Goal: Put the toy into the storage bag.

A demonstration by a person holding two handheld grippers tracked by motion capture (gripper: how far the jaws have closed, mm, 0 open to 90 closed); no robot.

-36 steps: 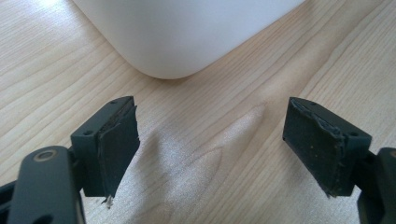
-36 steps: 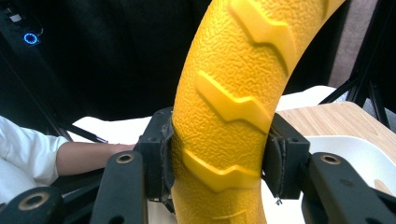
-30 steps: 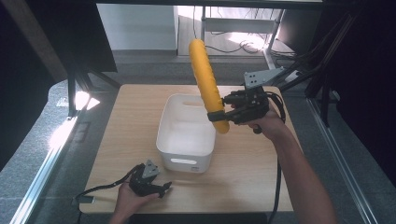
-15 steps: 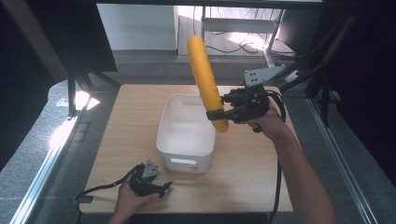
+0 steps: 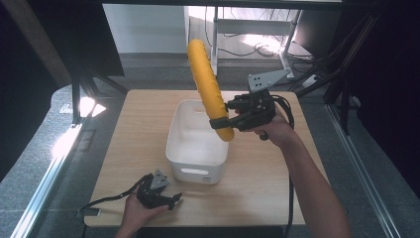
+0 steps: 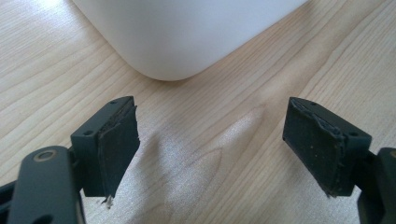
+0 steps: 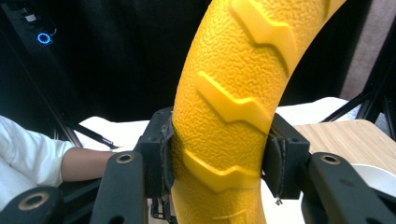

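High view: we see a light wooden table w/ a white rounded-corner plastic bin at centre. The right gripper is above the bin's far right corner, clamped on the lower part of a long yellow textured rubber tube; the tube stands steep, tilted, top end leaning away over the table's far edge, bottom tip over the bin's right rim. A grey three-cornered plate sits on top of that gripper. The left gripper rests low near the table's near edge, just in front of the bin's near wall, jaws spread, nothing in them. A cable trails left from it.

Left gripper view: we see jaws wide apart over bare wood, pads worn; bin corner ahead, not touching.

Right gripper view: jaws squeezed on both sides of the yellow tube, raised zigzag ridges on its pebbled skin. A white sleeve at left. A small blue ring light on dark gear behind. No readable writing anywhere.
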